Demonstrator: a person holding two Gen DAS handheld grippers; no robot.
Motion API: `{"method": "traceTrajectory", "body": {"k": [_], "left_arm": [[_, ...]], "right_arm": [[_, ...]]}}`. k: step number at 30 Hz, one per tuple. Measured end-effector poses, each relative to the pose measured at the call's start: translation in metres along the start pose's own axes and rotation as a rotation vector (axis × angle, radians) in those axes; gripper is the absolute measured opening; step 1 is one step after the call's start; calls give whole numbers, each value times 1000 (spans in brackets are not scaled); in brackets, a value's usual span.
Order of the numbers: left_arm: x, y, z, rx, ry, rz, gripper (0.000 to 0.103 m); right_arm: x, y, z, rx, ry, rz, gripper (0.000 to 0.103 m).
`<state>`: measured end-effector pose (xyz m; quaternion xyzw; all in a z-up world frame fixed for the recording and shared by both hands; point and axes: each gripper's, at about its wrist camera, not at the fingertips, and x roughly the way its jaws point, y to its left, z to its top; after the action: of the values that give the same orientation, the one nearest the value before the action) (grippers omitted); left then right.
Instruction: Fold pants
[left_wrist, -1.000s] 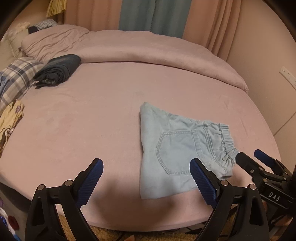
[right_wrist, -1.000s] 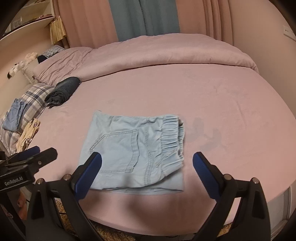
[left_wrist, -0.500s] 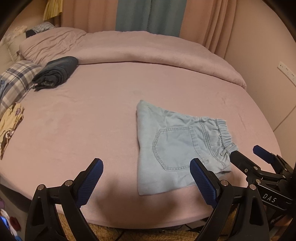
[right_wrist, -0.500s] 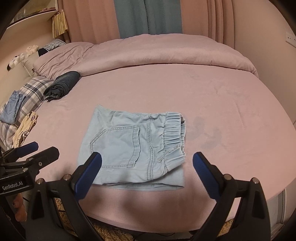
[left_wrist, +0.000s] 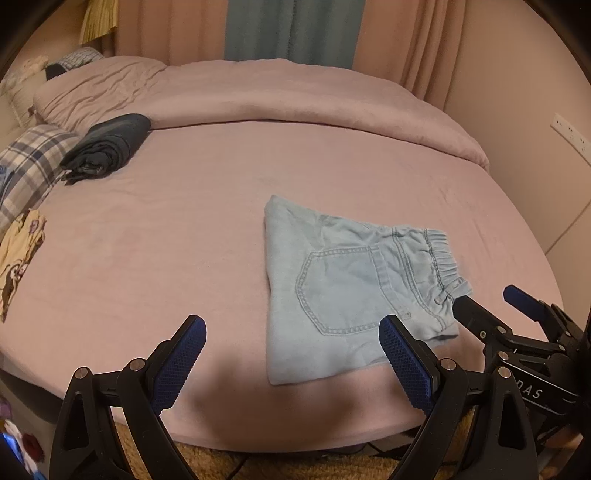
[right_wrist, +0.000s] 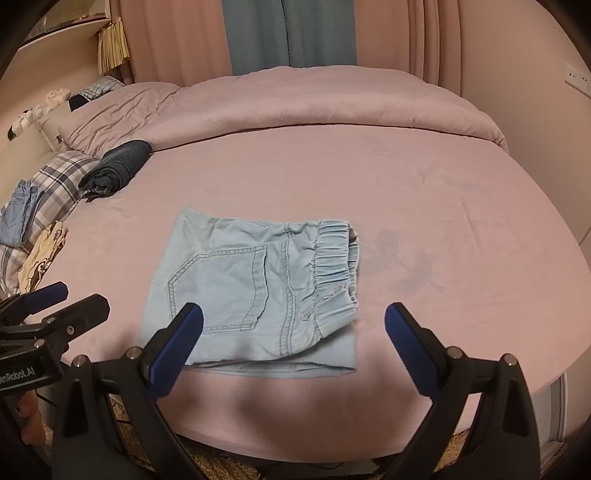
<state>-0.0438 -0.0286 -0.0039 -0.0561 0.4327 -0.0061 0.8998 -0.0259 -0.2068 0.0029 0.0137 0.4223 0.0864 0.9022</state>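
- The bed (right_wrist: 424, 192) was round, covered in a pink sheet, with a pink duvet (right_wrist: 314, 99) bunched along its far side
- Pink curtains (right_wrist: 177, 37) and a teal curtain (right_wrist: 291, 33) hung behind it; a wall outlet (left_wrist: 570, 134) showed on the right wall
- At the bed's left edge lay a plaid pillow (left_wrist: 33, 162), a rolled dark garment (left_wrist: 107, 147), a cream printed cloth (left_wrist: 18, 254) and, in the right view, small folded jeans (right_wrist: 18, 214)
- A tan shag rug (left_wrist: 229, 461) showed below the bed's near edge
- The pants (right_wrist: 258, 291), light blue denim, lay folded into a compact block on the sheet near the bed's near edge, flat and untouched by either tool
- Compared with a second ago, both cameras had pulled back and risen a little: the pants sat farther up in each view and more sheet showed in front of them, while the fold itself looked unchanged
- The block's longer side ran left to right in the right view; the elastic waistband (right_wrist: 334, 258) pointed right, the folded edge left, and the back pocket (right_wrist: 221, 288) faced up
- The left tool (left_wrist: 291, 354) hung over the near edge with its jaws wide apart and nothing between them
- The right tool (right_wrist: 293, 339) was likewise spread wide and empty, above the pants' near edge
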Motion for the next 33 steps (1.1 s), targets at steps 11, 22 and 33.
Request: {"method": "traceTrajectory", "body": {"k": [11, 22, 33], "left_arm": [[2, -8, -3, 14, 17, -9, 94], [6, -13, -4, 16, 32, -3, 94], [5, -15, -6, 19, 31, -9, 94]], "right_arm": [[1, 0, -2, 2, 4, -11, 100], [2, 2, -4, 4, 8, -31, 100], [2, 4, -4, 4, 11, -37, 100]]}}
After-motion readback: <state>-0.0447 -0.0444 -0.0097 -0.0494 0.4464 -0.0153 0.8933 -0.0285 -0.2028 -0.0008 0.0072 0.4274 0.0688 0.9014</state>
